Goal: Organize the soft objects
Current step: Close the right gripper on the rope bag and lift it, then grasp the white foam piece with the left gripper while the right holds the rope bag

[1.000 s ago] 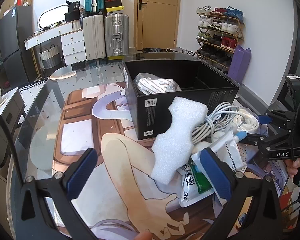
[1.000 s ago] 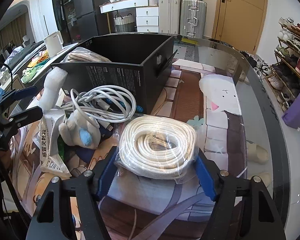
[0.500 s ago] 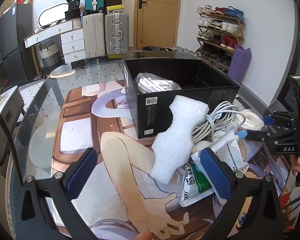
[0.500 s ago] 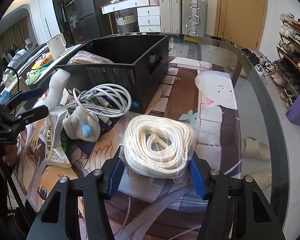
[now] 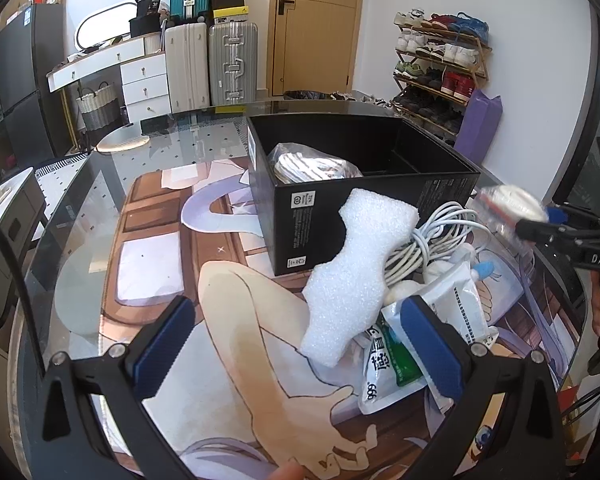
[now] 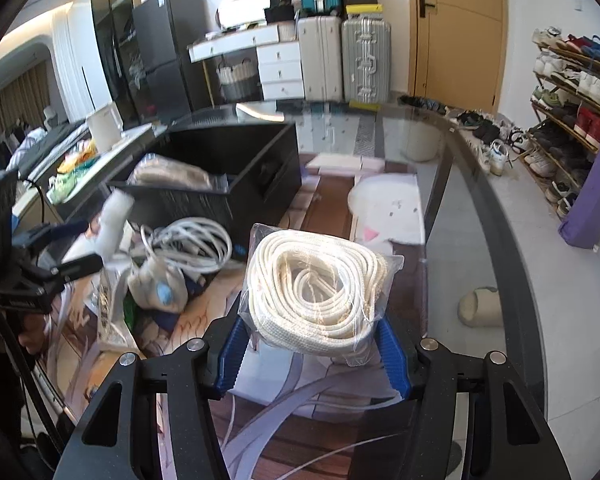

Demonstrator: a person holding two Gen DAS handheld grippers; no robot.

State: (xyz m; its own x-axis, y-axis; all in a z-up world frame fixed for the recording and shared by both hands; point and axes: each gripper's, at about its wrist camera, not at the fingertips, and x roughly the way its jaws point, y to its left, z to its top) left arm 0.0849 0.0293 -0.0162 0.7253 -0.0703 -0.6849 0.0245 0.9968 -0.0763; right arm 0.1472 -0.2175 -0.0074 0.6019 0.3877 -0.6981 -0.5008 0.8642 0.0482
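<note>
Cream-white rope [image 6: 318, 288], coiled and sealed in a clear bag, sits clenched between the blue pads of my right claw [image 6: 312, 350], lifted clear of the printed table mat [image 6: 332, 200]. My left claw [image 5: 296, 344] hangs spread wide with nothing in it, low over the mat, its right pad just beside the pile. The black box [image 6: 236, 172] lies at about ten o'clock from the rope in the right wrist view, and I judge that is where this bundle belongs, beside the bagged item [image 5: 314, 164] already inside. To do it well, I would keep the squeeze firm, since slick plastic over a springy coil may slip, carry the bag over the near wall of the box rather than dragging it across the white cable [image 6: 192, 248] and plush toy [image 6: 160, 288], and let go only once the coil is low inside. From the left wrist view I can see into the box: a divider, and free space at one o'clock of the bagged item. That view also shows the foam piece [image 5: 356, 276] leaning on the pile and the medicine sachets [image 5: 392, 364] under it, which the right view blurs. Only the right view shows how my pads bite the rope bag; from the left it is a smear at three o'clock.
</note>
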